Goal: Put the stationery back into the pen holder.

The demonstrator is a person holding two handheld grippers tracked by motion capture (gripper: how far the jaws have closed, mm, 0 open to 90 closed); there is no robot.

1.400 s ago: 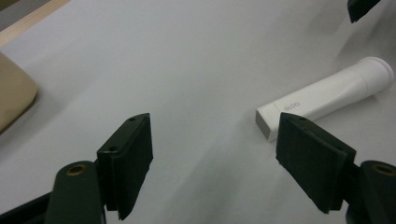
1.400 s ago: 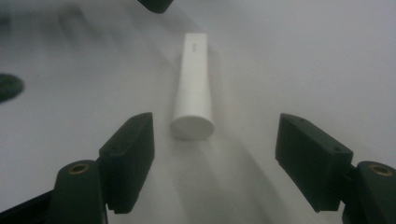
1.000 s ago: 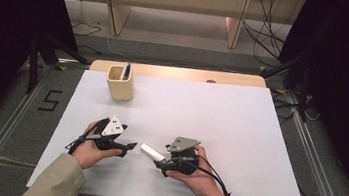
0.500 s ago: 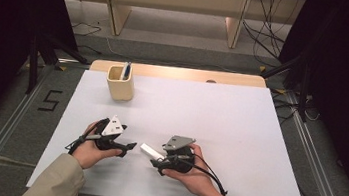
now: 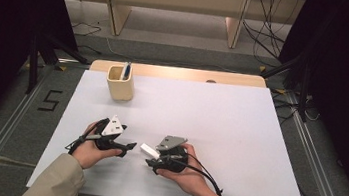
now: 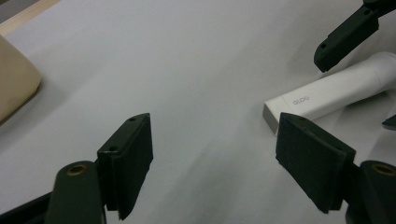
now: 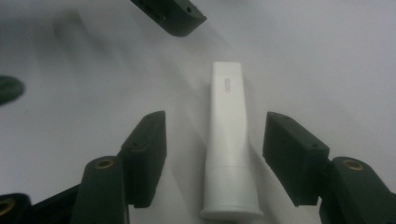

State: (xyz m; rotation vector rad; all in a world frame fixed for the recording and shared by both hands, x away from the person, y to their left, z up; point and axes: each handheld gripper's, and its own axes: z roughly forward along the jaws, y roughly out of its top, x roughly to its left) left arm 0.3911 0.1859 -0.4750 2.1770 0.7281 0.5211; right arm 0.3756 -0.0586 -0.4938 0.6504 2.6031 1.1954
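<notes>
A white tube (image 7: 229,140) with grey lettering lies on a white table (image 5: 239,131). The grippers' jaws are black. The cup (image 5: 120,84) is beige, the sleeves tan.

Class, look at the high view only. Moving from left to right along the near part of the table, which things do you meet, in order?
left gripper → white glue tube → right gripper. The beige cup with a pen stands farther back, outside this row.
</notes>
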